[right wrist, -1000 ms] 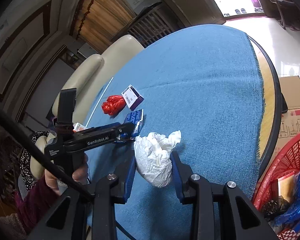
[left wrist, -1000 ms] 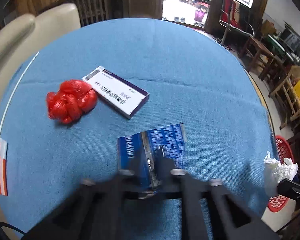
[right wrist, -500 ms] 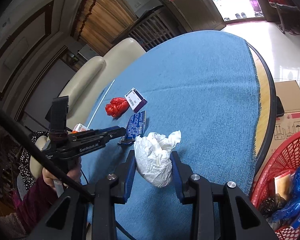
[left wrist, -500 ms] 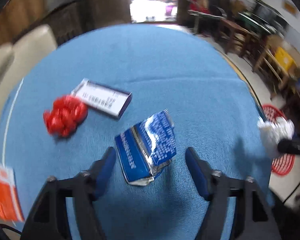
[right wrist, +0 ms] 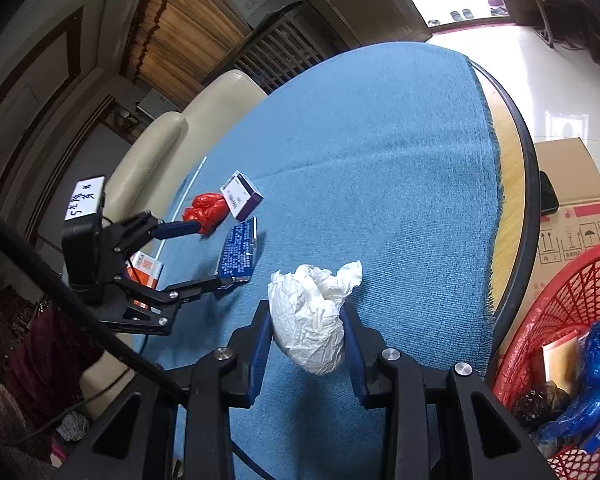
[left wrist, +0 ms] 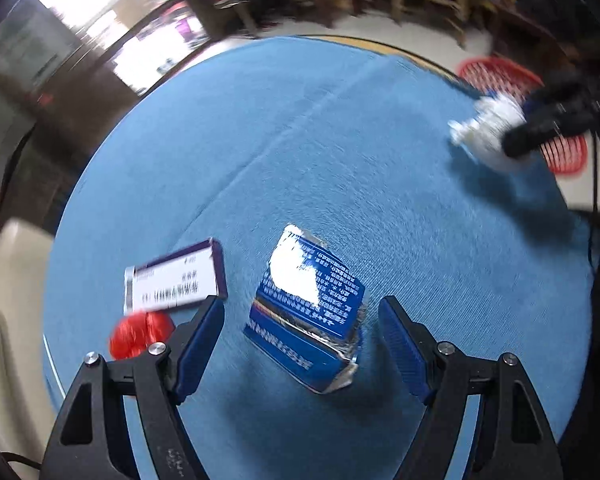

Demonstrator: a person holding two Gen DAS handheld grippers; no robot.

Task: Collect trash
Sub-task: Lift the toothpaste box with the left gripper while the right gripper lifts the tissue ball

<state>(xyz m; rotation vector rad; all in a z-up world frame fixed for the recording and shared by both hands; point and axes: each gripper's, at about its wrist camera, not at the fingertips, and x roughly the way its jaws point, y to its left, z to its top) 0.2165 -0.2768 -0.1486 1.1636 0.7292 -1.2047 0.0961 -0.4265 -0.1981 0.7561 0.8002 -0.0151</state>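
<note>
While the white paper wad (right wrist: 308,320) is clamped by the right gripper (right wrist: 306,344), the blue carton (left wrist: 308,312) (between the left gripper's (left wrist: 300,320) opening jaws, untouched) should be straddled squarely before closing

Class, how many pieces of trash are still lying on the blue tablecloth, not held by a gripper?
4: blue foil packet, purple-and-white box, red plastic wad beside it, and orange-and-white packet near the edge. More may be hidden.

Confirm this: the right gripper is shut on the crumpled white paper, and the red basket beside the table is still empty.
Not empty. The right wrist view shows the red basket already holds trash, including a blue plastic bag. The right gripper is indeed shut on the crumpled white paper.
</note>
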